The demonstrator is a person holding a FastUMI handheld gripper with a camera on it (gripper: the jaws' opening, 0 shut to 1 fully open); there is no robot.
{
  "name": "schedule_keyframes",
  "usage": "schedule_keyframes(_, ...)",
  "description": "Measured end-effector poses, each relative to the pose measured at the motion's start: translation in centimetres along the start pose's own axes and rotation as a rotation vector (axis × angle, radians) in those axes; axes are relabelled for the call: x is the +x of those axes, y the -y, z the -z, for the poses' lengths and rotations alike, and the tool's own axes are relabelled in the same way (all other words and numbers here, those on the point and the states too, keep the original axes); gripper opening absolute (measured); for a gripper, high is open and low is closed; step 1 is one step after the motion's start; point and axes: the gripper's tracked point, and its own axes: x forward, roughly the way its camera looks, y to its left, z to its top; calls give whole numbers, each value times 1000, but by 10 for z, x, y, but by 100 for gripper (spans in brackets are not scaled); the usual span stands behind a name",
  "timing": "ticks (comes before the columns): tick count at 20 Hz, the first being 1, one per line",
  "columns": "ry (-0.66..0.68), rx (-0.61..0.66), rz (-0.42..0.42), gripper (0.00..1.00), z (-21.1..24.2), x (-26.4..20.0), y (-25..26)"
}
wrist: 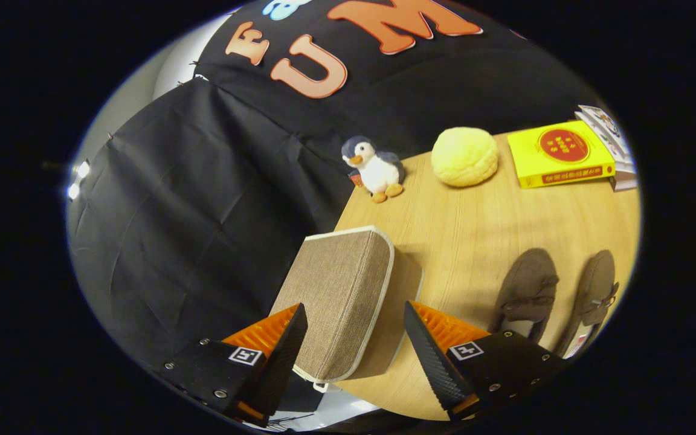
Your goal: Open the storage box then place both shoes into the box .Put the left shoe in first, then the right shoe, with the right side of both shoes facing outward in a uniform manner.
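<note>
Hovering above the near corner of the tabletop point(481, 241), with the tool point(354, 338) spread wide and gripping nothing. Sitting between and just beyond the fingers point(281, 344): the storage box point(339, 296), a fabric-covered box with pale piping along its edges, lid apparently closed and not yet opened, so the first step of the task looking undone. Lying straight ahead of the tool, the box's long axis running roughly along the line of the fingers, its near end dipping between them and its far end pointing toward the stuffed penguin point(375, 166). Appearing to overhang the tabletop edge slightly, though hard telling for certain through the fisheye bend.

Waiting to the right of the box, well clear of it: the two shoes, the left shoe point(526, 287) nearer the box and the right shoe point(596, 290) just beside it further out, both lying parallel with toes pointing away from the tool. Which is truly left or right not being certain from this angle.

Resting beyond, near the booth's wall: a round yellow cushion point(464, 156) and a yellow book point(559, 154).

Tilting forward and down, rolled a little so the scene leans. Needing, by judgement, only a short advance and a closing on the lid's near rim.
</note>
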Motion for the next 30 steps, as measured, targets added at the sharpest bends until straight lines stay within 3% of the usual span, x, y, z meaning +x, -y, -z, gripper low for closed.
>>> schedule_keyframes(6, -110, 29, -54, 96, 27, 38, 5)
schedule_keyframes(14, -148, 92, -126, 96, 45, 70, 6)
schedule_keyframes(19, -159, 237, -218, 96, 45, 77, -5)
schedule_keyframes(22, -111, 216, -230, 88, 35, 61, -7)
schedule_keyframes(27, -51, 274, -332, 71, 10, 28, -31)
schedule_keyframes(30, -20, 253, -372, 54, -3, 22, -53)
